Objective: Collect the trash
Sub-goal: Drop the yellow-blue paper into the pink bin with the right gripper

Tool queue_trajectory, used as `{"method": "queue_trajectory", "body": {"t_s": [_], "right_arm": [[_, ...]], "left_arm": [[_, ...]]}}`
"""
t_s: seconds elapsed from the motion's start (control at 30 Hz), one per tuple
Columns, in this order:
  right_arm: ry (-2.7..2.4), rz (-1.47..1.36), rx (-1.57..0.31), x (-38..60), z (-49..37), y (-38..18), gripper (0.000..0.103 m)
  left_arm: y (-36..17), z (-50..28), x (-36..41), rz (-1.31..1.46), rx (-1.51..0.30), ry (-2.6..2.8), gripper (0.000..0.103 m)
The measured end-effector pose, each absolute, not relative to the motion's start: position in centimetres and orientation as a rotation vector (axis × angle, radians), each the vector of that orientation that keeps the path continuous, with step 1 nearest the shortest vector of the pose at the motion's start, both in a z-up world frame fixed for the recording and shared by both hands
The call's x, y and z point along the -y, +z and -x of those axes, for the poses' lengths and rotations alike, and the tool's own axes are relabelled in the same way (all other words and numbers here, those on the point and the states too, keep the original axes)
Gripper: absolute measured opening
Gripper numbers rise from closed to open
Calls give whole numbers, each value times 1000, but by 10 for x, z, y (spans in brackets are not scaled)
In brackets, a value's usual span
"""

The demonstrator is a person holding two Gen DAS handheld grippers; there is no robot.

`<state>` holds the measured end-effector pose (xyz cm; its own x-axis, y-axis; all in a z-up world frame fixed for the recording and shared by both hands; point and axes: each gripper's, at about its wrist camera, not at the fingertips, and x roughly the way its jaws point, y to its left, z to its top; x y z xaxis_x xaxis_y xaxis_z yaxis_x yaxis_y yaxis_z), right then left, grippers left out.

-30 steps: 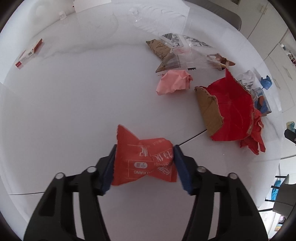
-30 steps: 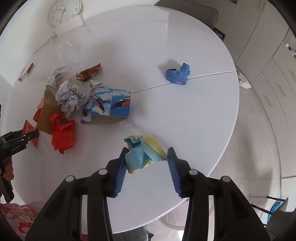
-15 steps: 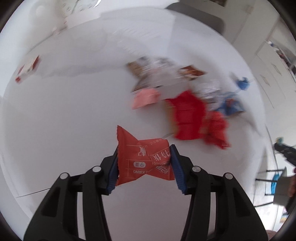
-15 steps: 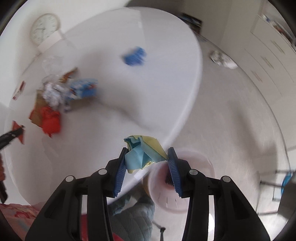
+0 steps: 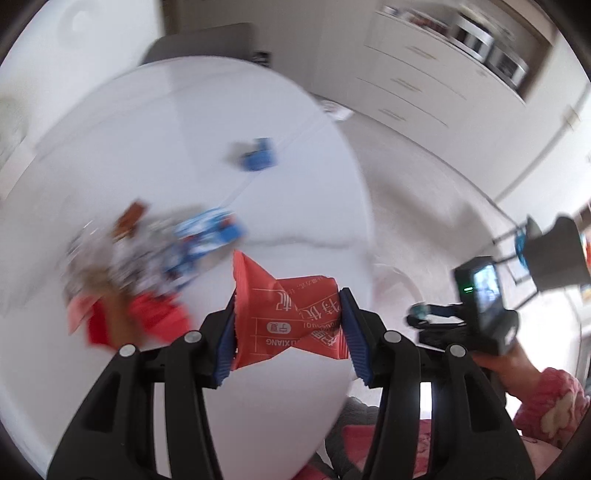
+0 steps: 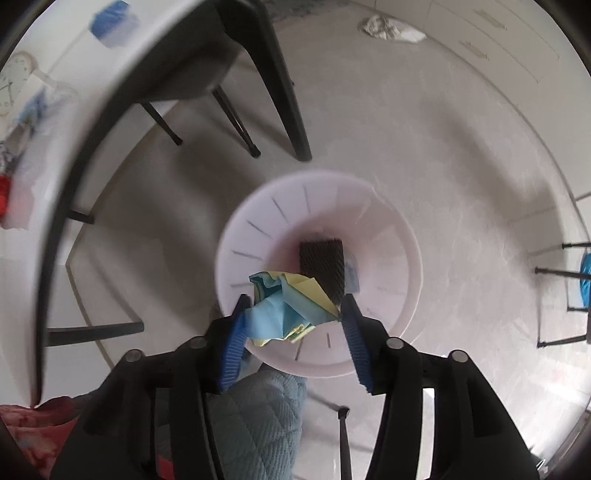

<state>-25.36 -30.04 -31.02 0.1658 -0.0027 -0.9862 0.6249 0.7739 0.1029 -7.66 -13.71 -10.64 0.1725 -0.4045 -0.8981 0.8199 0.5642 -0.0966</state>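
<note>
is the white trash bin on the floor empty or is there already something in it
Not empty. Down inside the white bin lies a dark ridged piece. The blue-and-yellow paper wad is between the right tongs above it, not yet in.

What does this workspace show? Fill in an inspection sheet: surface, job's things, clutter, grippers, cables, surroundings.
Surface: white round table, blurred.
Job's things: red wrapper; blue-yellow crumpled paper; white bin on the floor, dark ridged piece inside.
Clutter: blue scrap and blurred trash pile on the table.
Grippers: left gripper clamps the wrapper; right gripper above the bin, jaws have just been opening, paper between them.
Cables: nothing seen.
Surroundings: black chair, drawers, white wad on the floor.
</note>
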Motion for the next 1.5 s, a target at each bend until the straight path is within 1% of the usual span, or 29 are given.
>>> {"method": "queue_trajectory", "body": {"t_s": [0.03, 0.07, 0.1, 0.2, 0.23, 0.4, 0.6, 0.67, 0.73, 0.77, 0.83, 0.9, 0.97, 1.1, 1.17, 1.23, 1.33, 1.5], "right_arm": [[-480, -580, -1352, 303, 258, -317, 65], [-482, -589, -1357, 306, 261, -320, 70], [-489, -599, -1361, 310, 267, -323, 77], [-507, -627, -1338, 319, 287, -317, 89], [-520, -637, -1323, 324, 294, -312, 91], [-586, -686, -1267, 348, 324, -287, 93], [-649, -664, -1207, 366, 343, -254, 93], [-656, -659, -1194, 369, 343, -248, 93], [-657, -656, -1179, 372, 343, -242, 93], [-654, -651, -1170, 372, 341, -238, 93], [-649, -640, -1162, 371, 339, -236, 93], [-640, -622, -1154, 370, 334, -229, 93], [-623, -602, -1137, 368, 326, -219, 93], [-571, -552, -1092, 358, 305, -189, 93], [-535, -516, -1067, 350, 290, -172, 93], [-499, -478, -1041, 340, 274, -159, 96], [-416, -416, -1010, 320, 242, -142, 97], [-250, -326, -992, 284, 184, -130, 97]], "left_arm": [[-108, 84, 148, -478, -1077, -937, 49], [-111, 90, 159, -490, -1081, -954, 49], [-116, 97, 172, -504, -1091, -973, 49], [-130, 115, 204, -538, -1121, -1023, 49], [-135, 120, 210, -549, -1127, -1037, 49], [-158, 147, 245, -609, -1174, -1098, 50], [-186, 163, 274, -653, -1229, -1124, 50], [-190, 165, 279, -650, -1250, -1133, 56], [-189, 168, 278, -636, -1261, -1131, 74], [-186, 169, 277, -629, -1255, -1130, 76], [-181, 171, 275, -625, -1235, -1137, 84], [-173, 170, 271, -628, -1209, -1131, 84], [-161, 165, 263, -621, -1184, -1108, 85], [-129, 150, 236, -562, -1115, -1052, 92], [-110, 136, 214, -519, -1077, -1009, 92], [-99, 123, 196, -489, -1054, -962, 92], [-83, 100, 160, -428, -1034, -880, 92], [-76, 60, 94, -343, -1024, -716, 92]]}}
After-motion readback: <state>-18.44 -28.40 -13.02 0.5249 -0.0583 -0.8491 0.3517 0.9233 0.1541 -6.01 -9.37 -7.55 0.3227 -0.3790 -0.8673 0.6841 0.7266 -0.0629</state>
